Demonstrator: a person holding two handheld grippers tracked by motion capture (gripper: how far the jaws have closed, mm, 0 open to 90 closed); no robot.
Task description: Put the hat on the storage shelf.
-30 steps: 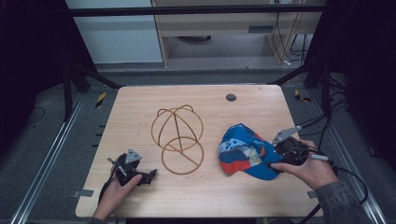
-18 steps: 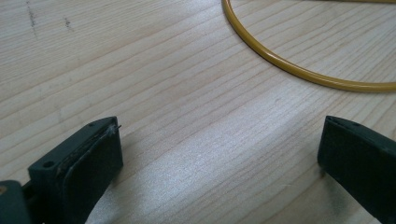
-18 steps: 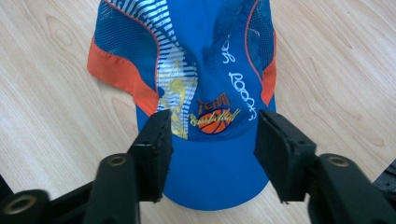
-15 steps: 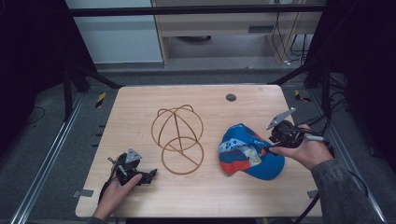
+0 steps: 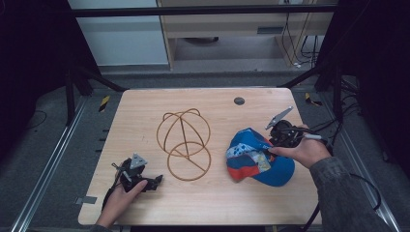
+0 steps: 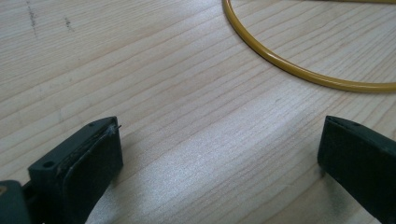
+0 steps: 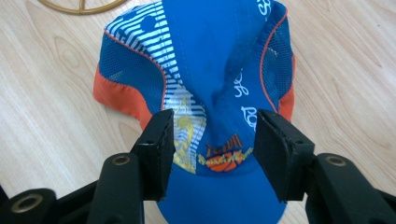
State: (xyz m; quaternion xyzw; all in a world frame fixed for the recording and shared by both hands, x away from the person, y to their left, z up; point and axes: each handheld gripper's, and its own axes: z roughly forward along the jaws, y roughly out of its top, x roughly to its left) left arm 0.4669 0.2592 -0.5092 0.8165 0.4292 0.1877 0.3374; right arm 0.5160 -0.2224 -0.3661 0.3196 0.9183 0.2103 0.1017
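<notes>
While it lies flat on the desk [image 5: 145, 111], the baseball cap [image 5: 258, 159] shows a blue crown with blue mesh side panels, orange lower edges, a white-striped patch with printed graphics, and a plain blue brim. It sits just right of the wire cap frame [image 5: 183, 142], near but apart from it.

Right hand-held gripper [image 5: 270, 145] is over the cap's crown end; in the right gripper view its jaws straddle the front of the crown just above the brim, half spread, pads [image 7: 161, 140] close to the fabric on both sides. They have just been opening a little, cap between them, no clear squeeze on the cloth.

Left hand-held gripper [image 5: 157, 180] rests on the desk well to the left of the cap, just below-left of the wire frame's lower ring; jaws spread wide, bare wood between them, ring's yellow wire ahead. A dark round grommet [image 5: 239, 101] sits in the desk beyond the cap. Nothing lies between cap and frame.

Cap's long axis runs diagonally: brim points toward the near right desk edge, crown back toward the frame.
</notes>
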